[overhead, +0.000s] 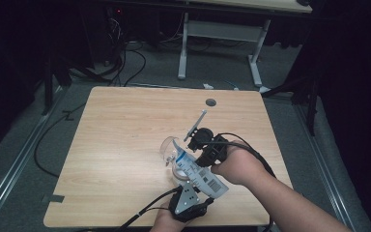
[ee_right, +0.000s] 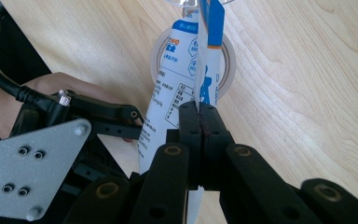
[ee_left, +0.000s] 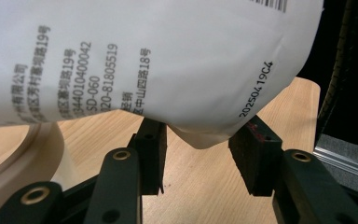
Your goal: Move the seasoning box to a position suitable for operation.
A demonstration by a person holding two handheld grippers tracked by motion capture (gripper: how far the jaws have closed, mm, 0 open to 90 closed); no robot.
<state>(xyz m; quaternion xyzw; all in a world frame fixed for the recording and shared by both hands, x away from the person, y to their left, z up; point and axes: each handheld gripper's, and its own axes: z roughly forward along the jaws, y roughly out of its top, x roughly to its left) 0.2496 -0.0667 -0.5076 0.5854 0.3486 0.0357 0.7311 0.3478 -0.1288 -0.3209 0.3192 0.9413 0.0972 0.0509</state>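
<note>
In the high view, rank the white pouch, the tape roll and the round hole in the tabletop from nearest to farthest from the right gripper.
1. White pouch: pinched in the right gripper, slanting down to the left gripper.
2. Tape roll: on the table under the pouch, just left of the gripper.
3. Round hole: near the table's far edge.

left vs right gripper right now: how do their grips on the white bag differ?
1. The right gripper has its fingers pressed together on a thin edge of the white bag; the left gripper stands with a gap between its fingers.
2. The bag's lower bulge sits between the left fingers, but contact can't be told; the right's pinch is plain.
Both work the same bag above the table.
</note>
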